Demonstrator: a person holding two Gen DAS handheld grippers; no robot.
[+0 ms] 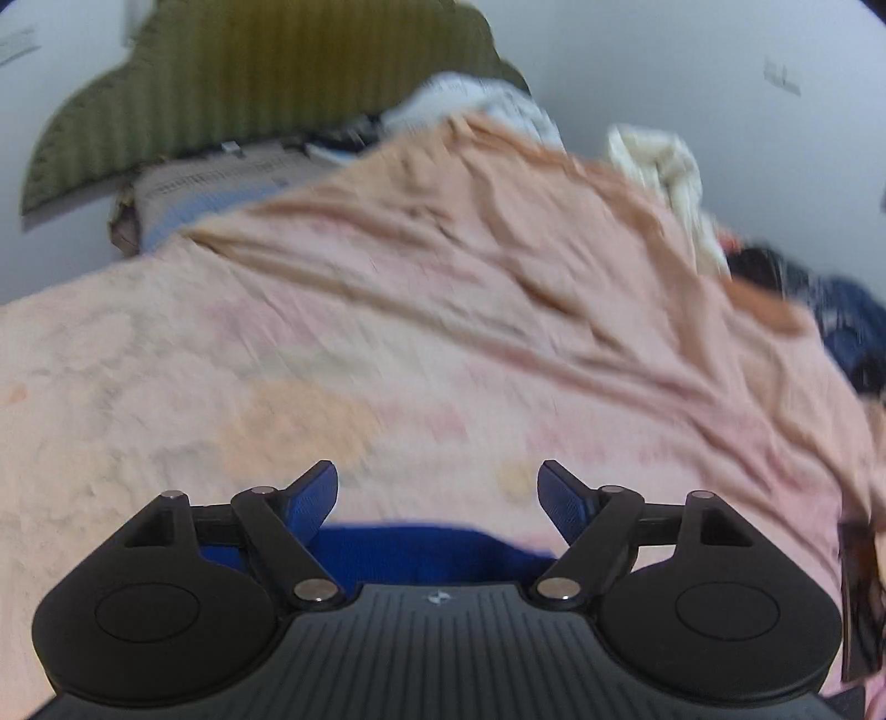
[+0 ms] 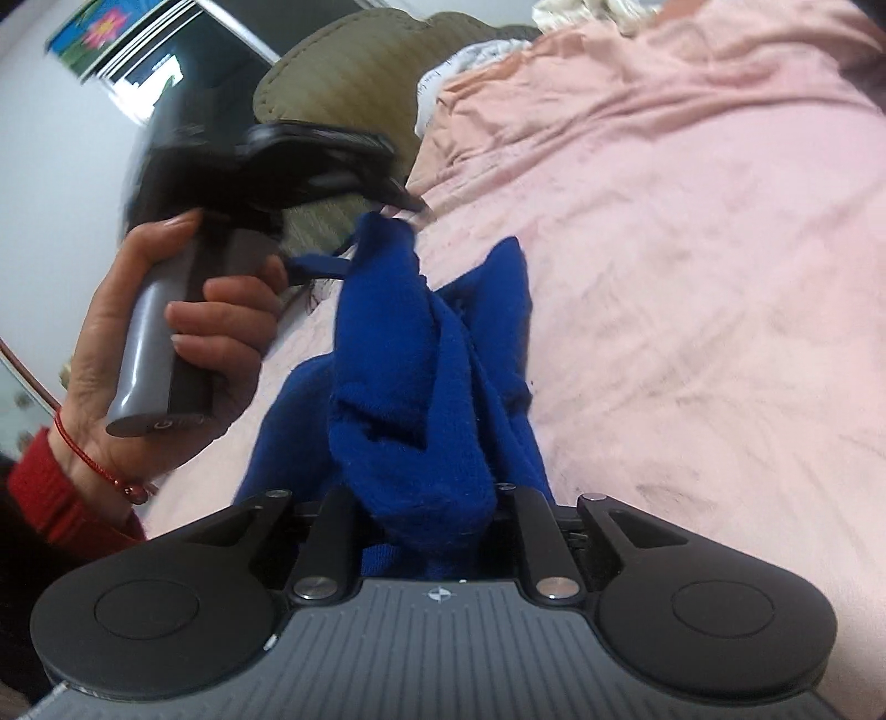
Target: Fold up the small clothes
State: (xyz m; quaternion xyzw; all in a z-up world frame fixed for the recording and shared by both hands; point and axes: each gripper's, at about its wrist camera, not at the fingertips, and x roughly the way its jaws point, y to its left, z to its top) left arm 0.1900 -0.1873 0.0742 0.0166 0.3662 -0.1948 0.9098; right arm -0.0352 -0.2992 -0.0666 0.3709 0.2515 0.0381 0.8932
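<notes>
A small blue knit garment (image 2: 421,360) hangs bunched over the pink bedsheet (image 2: 692,249). My right gripper (image 2: 429,515) is shut on the garment's lower bunch; the cloth hides its fingertips. My left gripper (image 1: 437,493) is open in its own view, with a strip of the blue garment (image 1: 421,551) below and behind its fingers. In the right wrist view the left gripper (image 2: 407,202) is blurred, held by a hand (image 2: 183,332), with its tip touching the garment's upper end.
An olive ribbed cushion (image 1: 232,77) leans at the head of the bed. A heap of white cloth (image 1: 664,171) and dark clothes (image 1: 819,288) lies at the bed's far right. White walls stand behind. A picture (image 2: 105,33) hangs at the upper left.
</notes>
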